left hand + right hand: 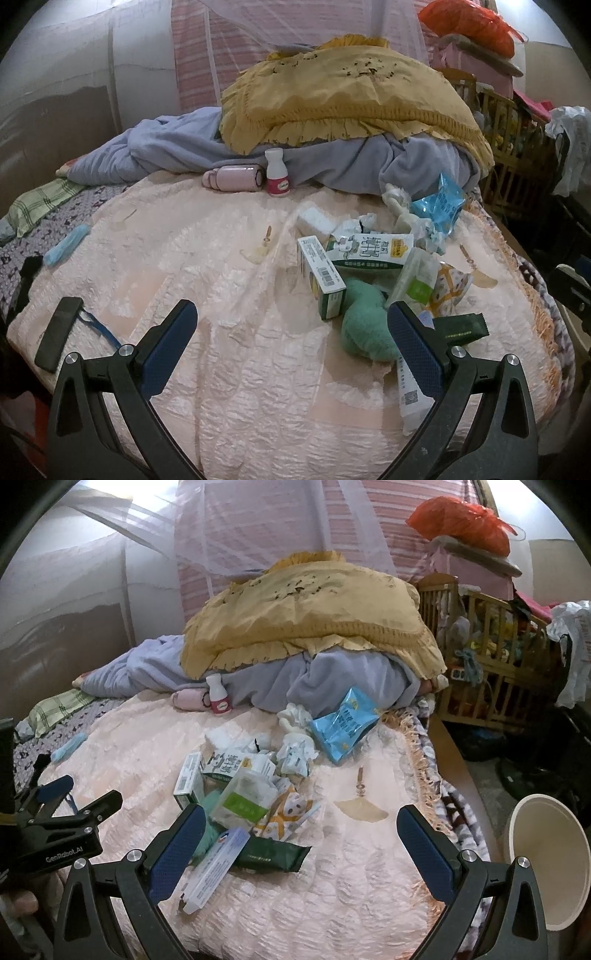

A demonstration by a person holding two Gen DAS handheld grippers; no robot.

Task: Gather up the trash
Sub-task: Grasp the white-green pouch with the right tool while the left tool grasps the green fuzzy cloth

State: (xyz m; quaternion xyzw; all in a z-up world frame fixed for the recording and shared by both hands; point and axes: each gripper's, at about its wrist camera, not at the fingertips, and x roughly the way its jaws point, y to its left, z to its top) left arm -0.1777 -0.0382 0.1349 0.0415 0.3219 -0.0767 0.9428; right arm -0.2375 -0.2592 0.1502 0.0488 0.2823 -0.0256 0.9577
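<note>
A pile of trash lies on the pink bedspread [221, 280]: a milk carton [369, 251], a green-white box [321, 280], a blue snack bag [441, 203], a dark green wrapper [461, 326], a white tube [408, 395] and crumpled paper. The same pile shows in the right wrist view, with the carton [229, 764], blue bag [341, 725], dark wrapper [273, 854] and a long white box [214, 871]. My left gripper [291, 339] is open and empty, left of the pile; it also shows in the right wrist view [88, 794]. My right gripper [301, 842] is open and empty, just before the pile.
A white bin [546, 860] stands on the floor right of the bed. A white pill bottle [277, 171] and pink flask [232, 179] lie by grey bedding under a yellow pillow [343, 99]. A black remote [57, 334] and blue mask [66, 245] lie left. A wooden crib [491, 657] stands right.
</note>
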